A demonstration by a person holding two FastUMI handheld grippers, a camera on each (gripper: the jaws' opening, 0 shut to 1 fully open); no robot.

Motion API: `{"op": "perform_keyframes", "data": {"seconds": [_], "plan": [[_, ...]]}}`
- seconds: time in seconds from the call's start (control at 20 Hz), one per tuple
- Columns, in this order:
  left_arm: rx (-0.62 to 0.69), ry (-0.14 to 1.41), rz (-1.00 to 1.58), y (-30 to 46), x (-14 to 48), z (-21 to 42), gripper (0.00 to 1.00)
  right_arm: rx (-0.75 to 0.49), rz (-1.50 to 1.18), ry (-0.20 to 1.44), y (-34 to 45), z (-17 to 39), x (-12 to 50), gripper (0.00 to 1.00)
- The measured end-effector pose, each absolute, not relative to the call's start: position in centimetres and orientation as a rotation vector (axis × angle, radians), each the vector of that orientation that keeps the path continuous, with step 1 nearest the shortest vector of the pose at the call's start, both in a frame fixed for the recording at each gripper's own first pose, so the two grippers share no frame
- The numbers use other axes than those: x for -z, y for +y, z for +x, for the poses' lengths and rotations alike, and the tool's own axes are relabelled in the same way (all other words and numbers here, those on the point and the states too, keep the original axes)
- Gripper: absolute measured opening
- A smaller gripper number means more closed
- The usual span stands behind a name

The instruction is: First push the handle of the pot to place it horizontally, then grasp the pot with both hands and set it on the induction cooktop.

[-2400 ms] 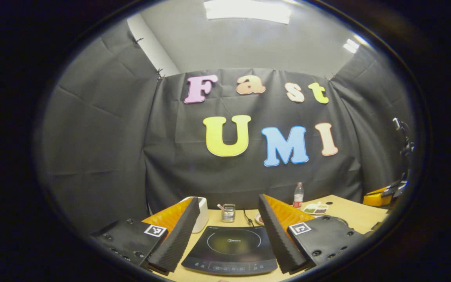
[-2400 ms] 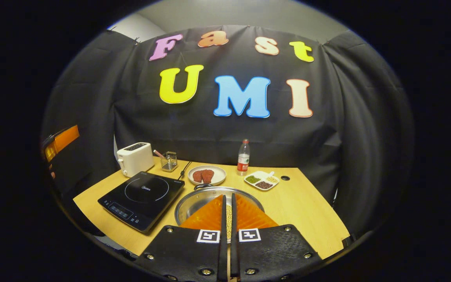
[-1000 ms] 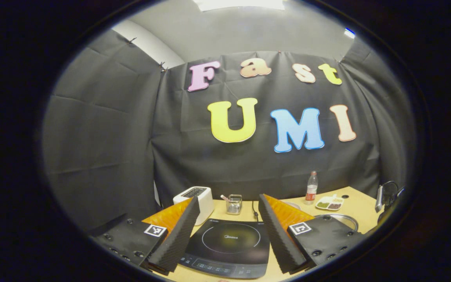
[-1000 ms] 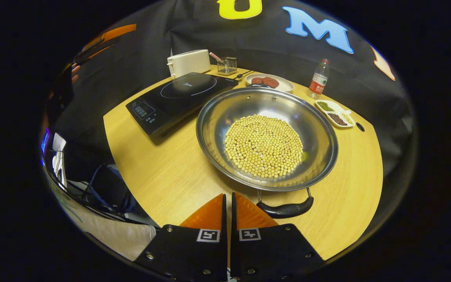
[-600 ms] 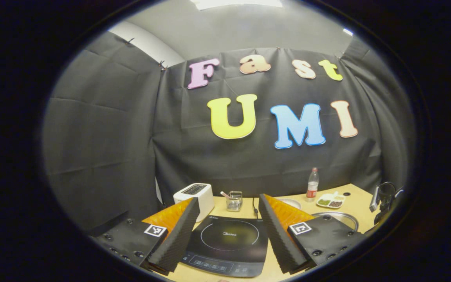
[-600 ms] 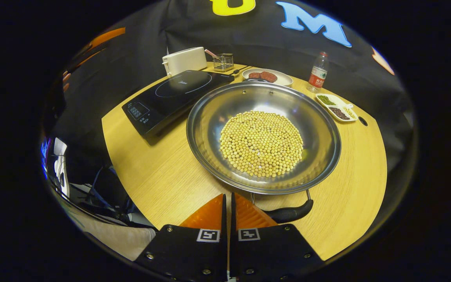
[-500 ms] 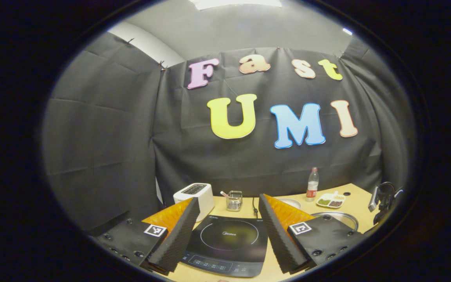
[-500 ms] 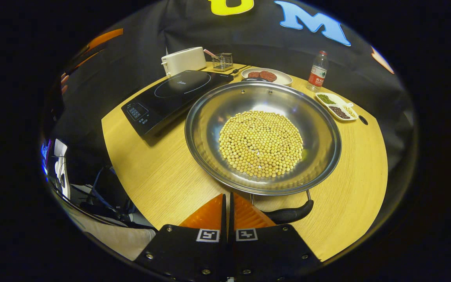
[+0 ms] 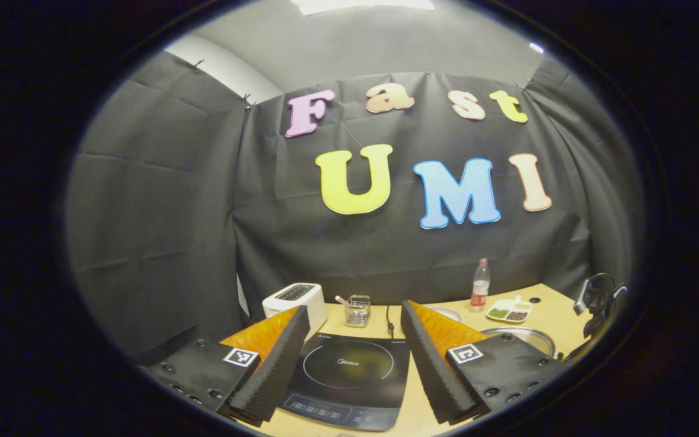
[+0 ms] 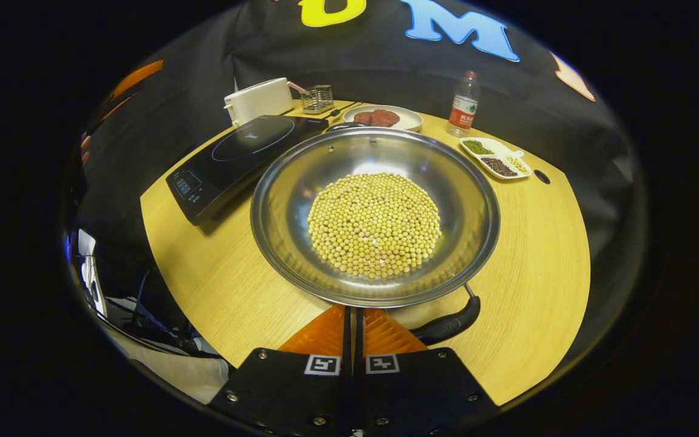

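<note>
Left gripper [image 9: 352, 352]: ribbed black foam fingers spread wide, hovering above the glossy black induction cooktop [image 9: 346, 379]. Beyond, boxy white toaster [image 9: 295, 298], small wire basket [image 9: 358, 309], plastic bottle [image 9: 479, 285]. On the pale wood-grain table [image 10: 216, 285], round shiny steel pot [image 10: 375, 215] beside the cooktop, heaped with yellow beans [image 10: 375, 224]. Right gripper [image 10: 353, 320]: orange ridged fingers pressed together, empty, at the pot's near rim, just left of its curved black handle [image 10: 449, 325].

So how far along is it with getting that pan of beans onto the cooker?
Early on. The pot sits on the table beside the induction cooktop, not on it. In hand: the right gripper, fingers together, is at the black handle, pushing it round. The left gripper waits open. Lifting remains.
</note>
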State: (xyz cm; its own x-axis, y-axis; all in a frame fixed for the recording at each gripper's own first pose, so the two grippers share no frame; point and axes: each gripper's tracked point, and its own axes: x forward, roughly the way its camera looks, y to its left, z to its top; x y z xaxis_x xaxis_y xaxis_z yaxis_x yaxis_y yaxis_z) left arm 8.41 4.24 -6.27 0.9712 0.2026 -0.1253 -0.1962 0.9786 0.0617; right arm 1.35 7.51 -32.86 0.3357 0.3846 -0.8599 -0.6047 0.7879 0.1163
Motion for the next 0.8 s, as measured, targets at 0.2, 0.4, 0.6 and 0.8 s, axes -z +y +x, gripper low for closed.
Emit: {"op": "perform_keyframes", "data": {"seconds": [0.2, 0.4, 0.6, 0.8], "plan": [[-0.19, 0.122, 0.058, 3.3, 5.9, 9.2, 0.98, -0.635, -0.253, 1.045, 6.5, 2.1, 33.1, 0.01], [-0.193, 0.118, 0.056, 2.7, 6.0, 9.8, 1.0, -0.617, -0.283, 1.044, 5.4, 3.3, 33.4, 0.01], [-0.202, 0.121, 0.049, 2.2, 6.5, 10.2, 0.98, -0.591, -0.301, 1.04, 4.1, 4.7, 33.6, 0.01], [-0.215, 0.133, 0.04, 1.6, 7.3, 10.5, 0.98, -0.568, -0.309, 1.032, 2.8, 6.4, 33.7, 0.01]]}}
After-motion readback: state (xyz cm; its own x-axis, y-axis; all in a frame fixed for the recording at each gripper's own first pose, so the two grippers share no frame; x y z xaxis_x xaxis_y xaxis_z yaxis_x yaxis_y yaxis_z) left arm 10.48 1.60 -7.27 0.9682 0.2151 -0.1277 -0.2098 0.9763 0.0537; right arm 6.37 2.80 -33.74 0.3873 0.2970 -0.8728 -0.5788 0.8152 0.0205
